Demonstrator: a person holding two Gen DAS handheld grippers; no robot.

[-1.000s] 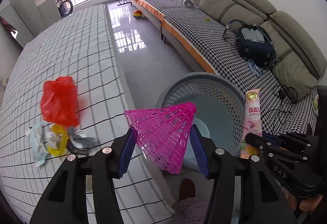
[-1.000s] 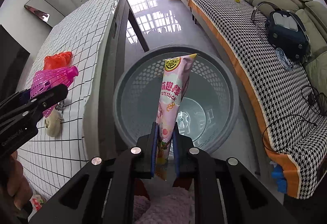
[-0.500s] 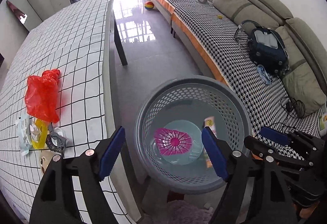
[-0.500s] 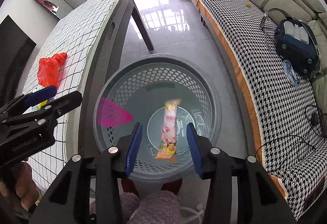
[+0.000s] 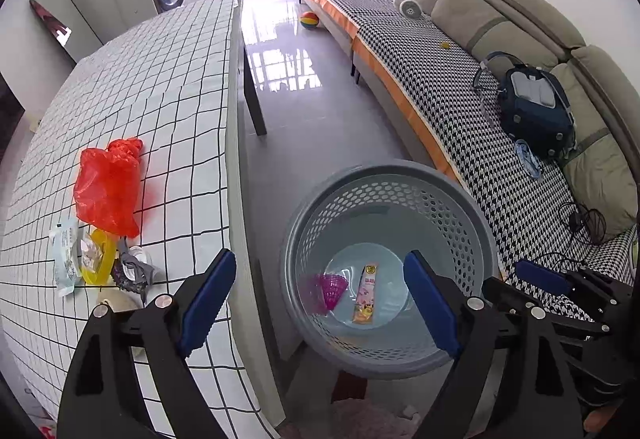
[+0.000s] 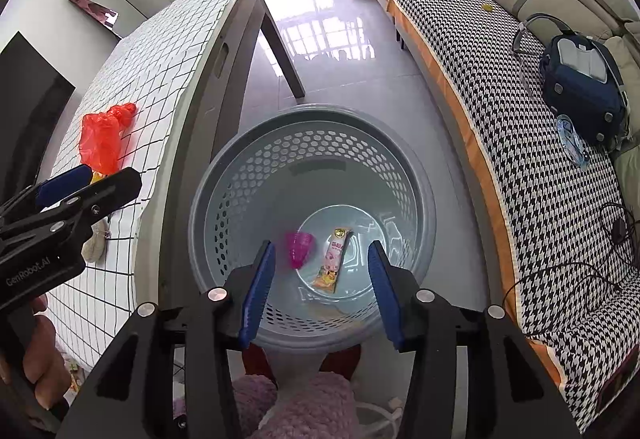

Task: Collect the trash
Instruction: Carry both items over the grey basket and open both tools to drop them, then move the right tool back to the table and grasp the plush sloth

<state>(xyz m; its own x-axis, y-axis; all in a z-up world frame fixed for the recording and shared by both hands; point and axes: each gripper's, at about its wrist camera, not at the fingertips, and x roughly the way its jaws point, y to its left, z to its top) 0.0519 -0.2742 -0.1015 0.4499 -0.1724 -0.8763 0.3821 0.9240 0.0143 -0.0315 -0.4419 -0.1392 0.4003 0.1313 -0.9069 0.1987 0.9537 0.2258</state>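
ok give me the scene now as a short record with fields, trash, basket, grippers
in basket: pink shuttlecock, snack wrapper
basket: grey, perforated, on the floor beside the table
still on table: red plastic bag, small pile of wrappers
left gripper: opening, nothing between the fingers
right gripper: opening, nothing between the fingers

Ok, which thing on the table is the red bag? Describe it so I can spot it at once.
Find the table with the checked cloth, left of the grey basket. Near its front edge lies a small heap of litter; the red plastic bag is crumpled at the far end. It is the largest piece and the only red one.
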